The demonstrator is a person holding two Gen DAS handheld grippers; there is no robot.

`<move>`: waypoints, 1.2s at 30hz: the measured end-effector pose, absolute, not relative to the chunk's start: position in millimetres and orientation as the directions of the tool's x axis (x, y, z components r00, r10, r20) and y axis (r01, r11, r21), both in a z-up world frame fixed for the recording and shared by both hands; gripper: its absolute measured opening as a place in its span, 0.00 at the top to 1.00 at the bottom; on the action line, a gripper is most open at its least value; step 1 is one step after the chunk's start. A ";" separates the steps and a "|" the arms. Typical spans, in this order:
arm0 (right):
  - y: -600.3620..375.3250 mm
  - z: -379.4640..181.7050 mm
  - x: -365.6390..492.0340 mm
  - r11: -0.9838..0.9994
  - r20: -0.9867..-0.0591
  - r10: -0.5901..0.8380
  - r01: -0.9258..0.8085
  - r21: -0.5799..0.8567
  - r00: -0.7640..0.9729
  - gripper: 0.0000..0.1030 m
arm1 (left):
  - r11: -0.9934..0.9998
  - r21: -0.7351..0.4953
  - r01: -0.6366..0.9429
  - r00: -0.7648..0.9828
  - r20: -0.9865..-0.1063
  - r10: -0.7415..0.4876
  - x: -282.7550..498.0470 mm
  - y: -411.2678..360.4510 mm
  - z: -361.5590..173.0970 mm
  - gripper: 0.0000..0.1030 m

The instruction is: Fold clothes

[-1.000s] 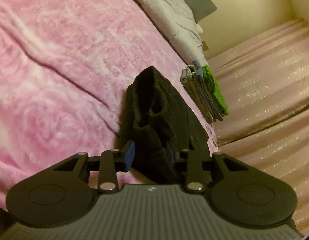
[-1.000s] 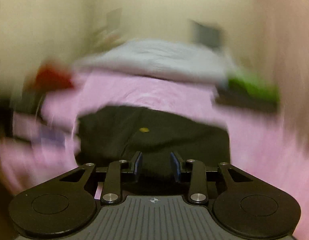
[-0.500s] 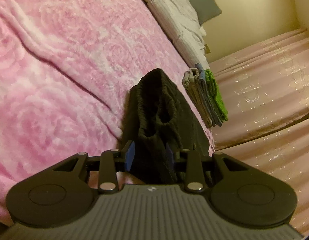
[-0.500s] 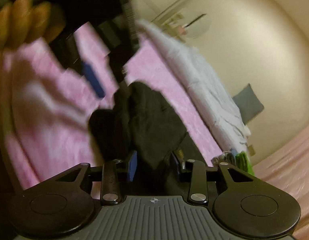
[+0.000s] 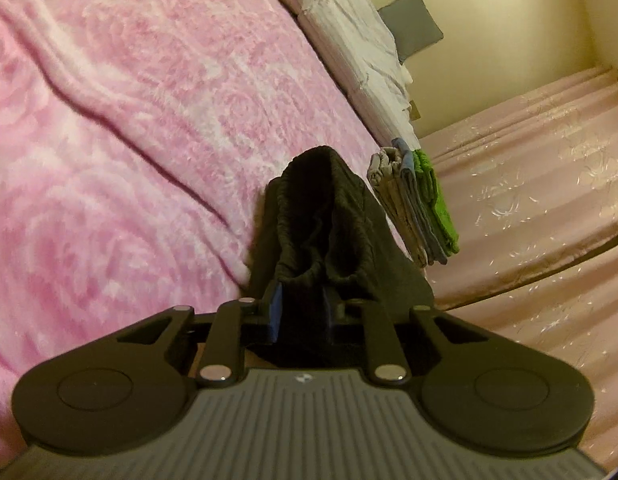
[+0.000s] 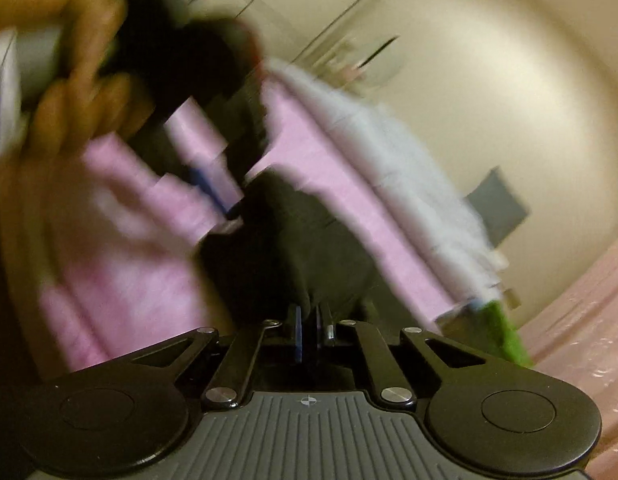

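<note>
Left gripper (image 5: pixel 301 312) has its fingers partly closed on the elastic waistband of the black shorts (image 5: pixel 329 208), lifted off the pink blanket (image 5: pixel 129 120). Right gripper (image 6: pixel 307 332) is pinched nearly closed on the same black fabric, view blurred. Both corners should stay level and taut so the fold lands square, near the folded stack (image 5: pixel 417 204).

Your left gripper (image 5: pixel 299 314) sits at the near edge of the bed (image 5: pixel 129 140), its fingers (image 5: pixel 273 312) either side of the bunched garment (image 5: pixel 329 224) that lies on the bedcover. Just behind and to the right of the garment, a stack of folded clothes (image 5: pixel 415 200) rests near the bed's edge. Farther back along the bed lies a quilt (image 5: pixel 349 40), with a pillow (image 5: pixel 413 24) behind it against the wall. Your right gripper (image 6: pixel 307 334) meets the same garment from its other end.
</note>
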State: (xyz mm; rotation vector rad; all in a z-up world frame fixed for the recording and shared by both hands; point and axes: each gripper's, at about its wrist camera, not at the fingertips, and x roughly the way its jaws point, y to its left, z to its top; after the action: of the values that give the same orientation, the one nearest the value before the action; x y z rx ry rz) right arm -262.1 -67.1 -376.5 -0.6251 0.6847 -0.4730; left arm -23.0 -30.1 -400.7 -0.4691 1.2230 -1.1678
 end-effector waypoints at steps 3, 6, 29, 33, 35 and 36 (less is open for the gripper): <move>-69.8 -381.2 -256.9 0.737 -0.451 -0.581 0.204 -0.644 0.677 0.91 | 0.377 -0.796 0.474 -0.088 -0.469 -0.879 -28.5 -28.3 -389.8 0.86; -71.5 -370.7 -260.3 0.793 -0.466 -0.535 0.230 -0.564 0.704 0.38 | 0.359 -0.775 0.520 -0.077 -0.461 -0.884 -34.7 -26.5 -377.2 0.86; -159.8 -330.9 -363.6 0.574 -0.511 -0.655 0.806 0.142 0.557 0.56 | 0.370 -0.114 0.922 0.233 -0.601 -0.765 -109.6 -60.5 -345.1 0.92; -161.2 -338.5 -361.2 0.561 -0.514 -0.674 0.820 0.110 0.530 0.56 | 0.384 -0.123 0.915 0.235 -0.612 -0.755 -106.9 -55.6 -350.7 0.93; -171.1 -353.4 -353.5 0.567 -0.570 -0.643 0.818 0.096 0.512 0.56 | 0.385 -0.110 0.916 0.243 -0.613 -0.752 -109.5 -56.2 -351.9 0.93; -171.0 -354.0 -352.4 0.572 -0.566 -0.645 0.816 0.088 0.513 0.56 | 0.387 -0.103 0.916 0.248 -0.614 -0.749 -110.9 -56.3 -350.9 0.93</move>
State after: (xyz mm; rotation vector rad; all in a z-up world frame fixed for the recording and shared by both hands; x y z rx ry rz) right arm -352.4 -171.0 -354.0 0.3678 0.5142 -0.9021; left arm -110.9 -56.3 -350.9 0.3025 0.6465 -1.1583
